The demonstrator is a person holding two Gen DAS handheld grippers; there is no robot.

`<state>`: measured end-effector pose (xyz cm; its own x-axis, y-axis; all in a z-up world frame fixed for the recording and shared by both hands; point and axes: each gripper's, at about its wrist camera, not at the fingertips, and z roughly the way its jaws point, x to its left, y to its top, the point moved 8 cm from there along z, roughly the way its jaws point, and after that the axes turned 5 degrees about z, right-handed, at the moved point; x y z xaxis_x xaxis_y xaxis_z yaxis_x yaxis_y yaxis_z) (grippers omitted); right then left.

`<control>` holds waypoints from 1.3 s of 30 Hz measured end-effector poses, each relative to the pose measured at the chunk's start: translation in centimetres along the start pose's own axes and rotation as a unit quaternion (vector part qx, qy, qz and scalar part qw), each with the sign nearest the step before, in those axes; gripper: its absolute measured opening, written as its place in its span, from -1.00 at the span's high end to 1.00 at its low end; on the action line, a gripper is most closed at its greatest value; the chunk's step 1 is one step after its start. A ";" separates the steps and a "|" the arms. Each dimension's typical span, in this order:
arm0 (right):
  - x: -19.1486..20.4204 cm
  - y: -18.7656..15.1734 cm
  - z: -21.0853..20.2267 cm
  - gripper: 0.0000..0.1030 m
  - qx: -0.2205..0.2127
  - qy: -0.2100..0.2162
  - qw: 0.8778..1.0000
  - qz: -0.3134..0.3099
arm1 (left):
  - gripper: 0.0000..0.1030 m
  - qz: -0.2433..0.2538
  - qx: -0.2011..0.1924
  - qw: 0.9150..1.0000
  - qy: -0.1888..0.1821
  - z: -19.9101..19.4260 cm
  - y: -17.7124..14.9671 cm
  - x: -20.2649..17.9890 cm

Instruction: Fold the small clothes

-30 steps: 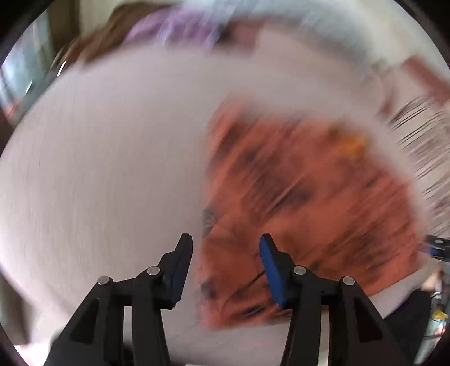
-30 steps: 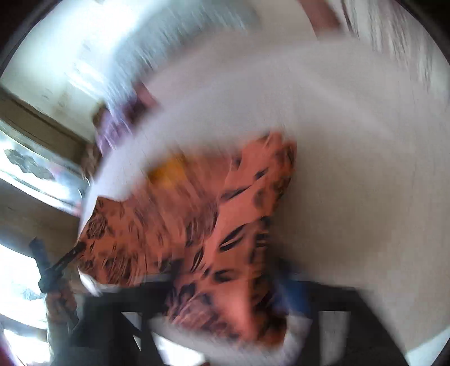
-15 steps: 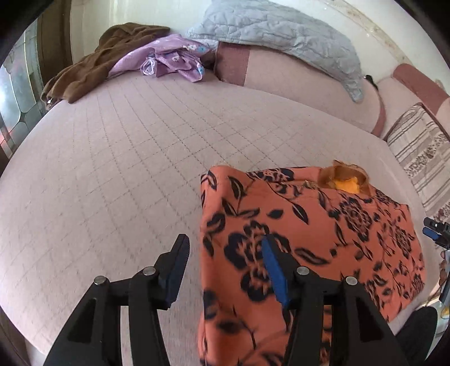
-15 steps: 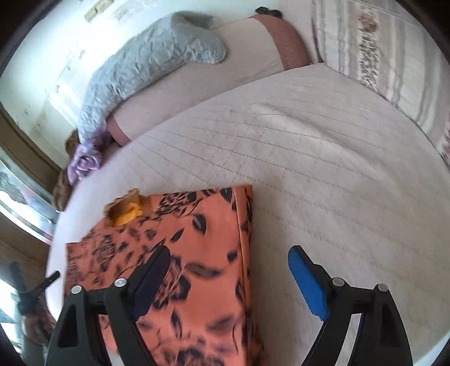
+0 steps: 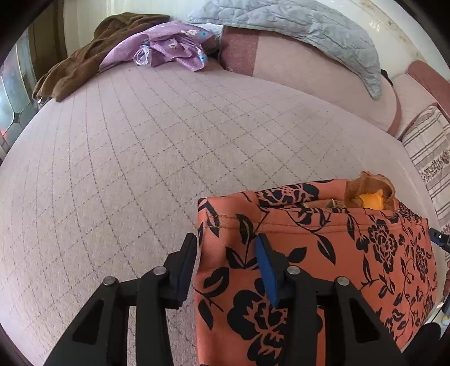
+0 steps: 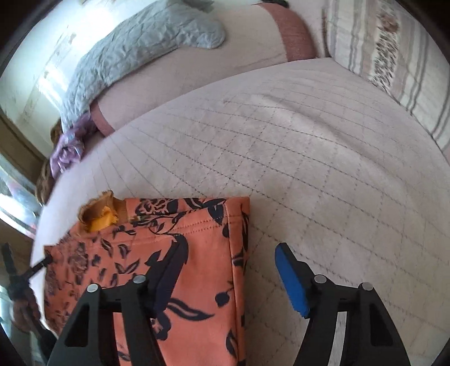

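A home bedroom: a bed [image 5: 140,157] under a quilted pink cover, a long bolster [image 5: 309,73], a grey quilt [image 5: 309,25], and clothes heaped [image 5: 168,45] at its head.

The quilted bed surface [image 5: 140,169] lies bare from the near left across to the far side, giving wide passage there. The folded orange floral garment [image 5: 323,267] fills the near right of the left wrist view. Along the far edge, a brown cloth [image 5: 84,59], a purple garment [image 5: 168,48] and a long bolster [image 5: 295,64] under a grey quilt [image 5: 309,25] block the way; a striped pillow [image 6: 393,48] closes the far right.
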<state>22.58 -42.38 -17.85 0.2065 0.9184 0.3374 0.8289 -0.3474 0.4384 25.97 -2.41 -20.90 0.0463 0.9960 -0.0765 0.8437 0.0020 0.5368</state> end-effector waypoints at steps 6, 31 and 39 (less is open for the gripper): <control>2.1 -0.1 1.2 0.83 0.025 -0.024 0.998 -0.060 | 0.88 0.031 -0.020 0.999 0.020 -1.1 0.8 -0.3; 3.9 2.0 -5.2 -0.23 -0.058 0.043 0.997 0.012 | -0.11 0.014 -0.106 0.994 0.026 -9.1 1.5 -0.7; 8.3 -9.2 -5.2 -0.38 0.035 0.217 0.971 0.089 | -0.29 0.055 -0.057 0.997 -0.017 -7.7 -7.0 -6.3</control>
<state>13.92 -32.51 -14.75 0.1229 0.6732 0.7292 0.8371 -0.4650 0.2882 15.61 -7.99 -17.73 0.1545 0.9872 -0.0404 0.7664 -0.0940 0.6354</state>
